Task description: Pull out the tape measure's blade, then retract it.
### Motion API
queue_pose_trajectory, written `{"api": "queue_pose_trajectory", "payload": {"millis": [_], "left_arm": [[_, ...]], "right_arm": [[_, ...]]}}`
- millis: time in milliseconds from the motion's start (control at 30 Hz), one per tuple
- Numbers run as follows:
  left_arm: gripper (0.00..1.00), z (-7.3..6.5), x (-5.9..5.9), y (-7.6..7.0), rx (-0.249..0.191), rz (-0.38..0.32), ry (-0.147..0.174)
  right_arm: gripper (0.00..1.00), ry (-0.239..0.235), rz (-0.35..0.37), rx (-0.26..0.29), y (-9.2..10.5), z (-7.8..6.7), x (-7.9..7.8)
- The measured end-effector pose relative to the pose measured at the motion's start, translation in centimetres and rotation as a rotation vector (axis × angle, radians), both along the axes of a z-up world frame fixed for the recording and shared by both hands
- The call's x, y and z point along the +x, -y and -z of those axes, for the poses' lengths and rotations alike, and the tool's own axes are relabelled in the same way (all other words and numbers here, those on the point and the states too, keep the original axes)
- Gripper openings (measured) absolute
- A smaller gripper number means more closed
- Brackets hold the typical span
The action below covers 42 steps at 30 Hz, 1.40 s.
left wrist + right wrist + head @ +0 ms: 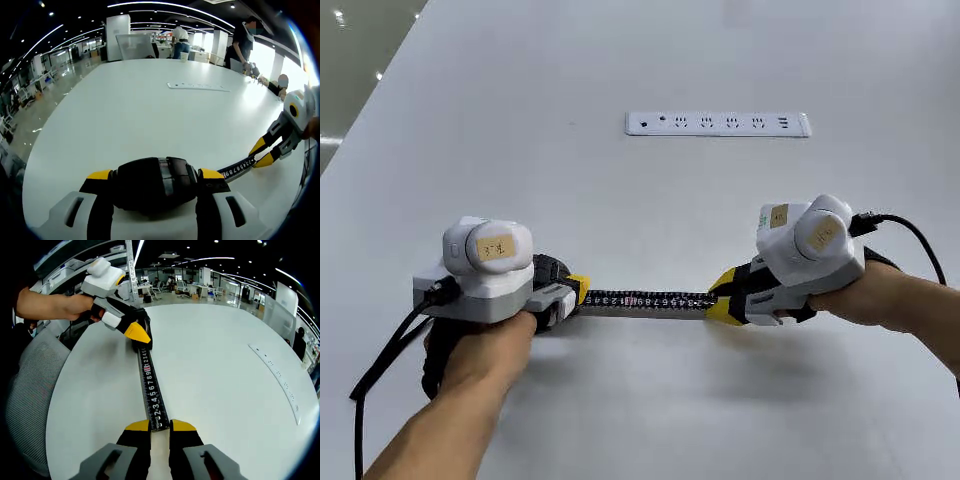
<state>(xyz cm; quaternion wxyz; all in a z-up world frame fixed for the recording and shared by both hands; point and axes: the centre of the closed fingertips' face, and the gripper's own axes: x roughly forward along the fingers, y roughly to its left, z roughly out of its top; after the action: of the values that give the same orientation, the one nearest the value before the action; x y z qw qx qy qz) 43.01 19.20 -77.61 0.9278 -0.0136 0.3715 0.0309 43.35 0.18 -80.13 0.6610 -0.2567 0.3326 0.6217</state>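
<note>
The black tape measure case [152, 184] sits between the yellow-tipped jaws of my left gripper [156, 176], which is shut on it. In the head view the case [550, 275] pokes out under the left gripper [565, 292]. The black blade [648, 300] with white numerals runs flat over the white table to my right gripper [722, 297], which is shut on the blade's end. In the right gripper view the blade [151, 390] stretches from my right gripper [160, 426] up to the case [136, 322]. The blade [239, 168] also shows in the left gripper view.
A white power strip [718, 124] lies on the white table [650, 400] beyond the grippers; it appears as well in the left gripper view [198, 87] and the right gripper view [280, 382]. A grey chair [30, 390] stands at the table edge. People stand at the far side [242, 42].
</note>
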Motion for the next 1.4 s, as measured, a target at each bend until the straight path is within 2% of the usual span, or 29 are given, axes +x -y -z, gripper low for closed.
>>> {"api": "queue_pose_trajectory", "payload": {"millis": [1400], "left_arm": [[0.63, 0.1, 0.1, 0.1, -0.005, 0.002, -0.006]], "right_arm": [[0.10, -0.008, -0.022, 0.055, -6.8, 0.0, -0.7]]}}
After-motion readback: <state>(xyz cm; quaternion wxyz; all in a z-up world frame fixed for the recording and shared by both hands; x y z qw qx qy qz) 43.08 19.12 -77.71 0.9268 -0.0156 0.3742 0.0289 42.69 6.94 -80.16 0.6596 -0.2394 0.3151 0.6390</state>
